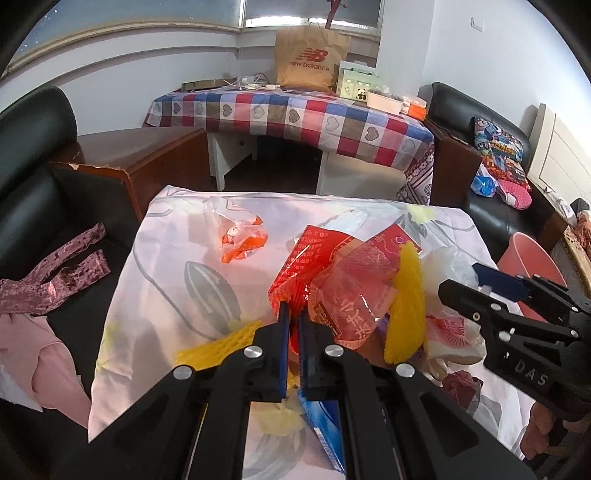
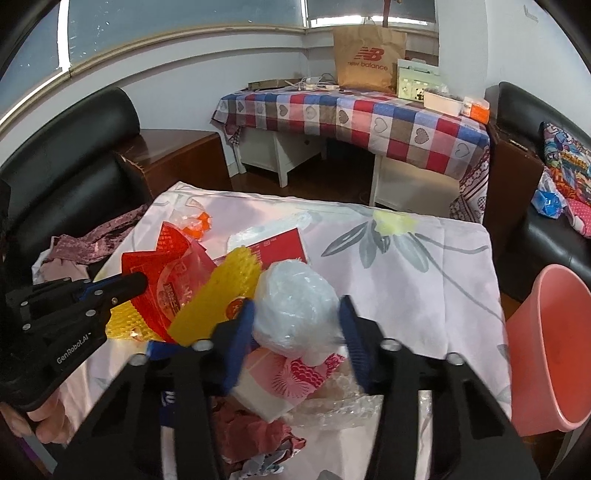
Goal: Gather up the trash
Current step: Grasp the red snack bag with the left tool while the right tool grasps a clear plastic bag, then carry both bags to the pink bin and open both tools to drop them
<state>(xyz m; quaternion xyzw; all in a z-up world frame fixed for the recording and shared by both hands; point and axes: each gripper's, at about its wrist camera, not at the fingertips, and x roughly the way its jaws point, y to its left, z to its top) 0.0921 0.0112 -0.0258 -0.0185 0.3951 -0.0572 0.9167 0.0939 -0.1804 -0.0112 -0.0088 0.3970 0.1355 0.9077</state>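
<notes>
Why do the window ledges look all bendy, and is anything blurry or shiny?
Both wrist views use a fisheye lens, so the straight window ledge bows into a curve and the corners go black. In the right wrist view the blue-padded right gripper looks smeared with blur around the crumpled clear plastic ball. In the left wrist view the shiny red plastic wrapper shows white glare spots.

Left gripper (image 1: 291,314): black linkage arms with round silver pivot screws and blue ridged finger pads (image 1: 283,332); its side carries white "GenRobot.AI" lettering. Right gripper (image 2: 297,314): the same black frame, silver screws and blue ridged pads (image 2: 352,332); raised "DAS" lettering marks its body.
</notes>
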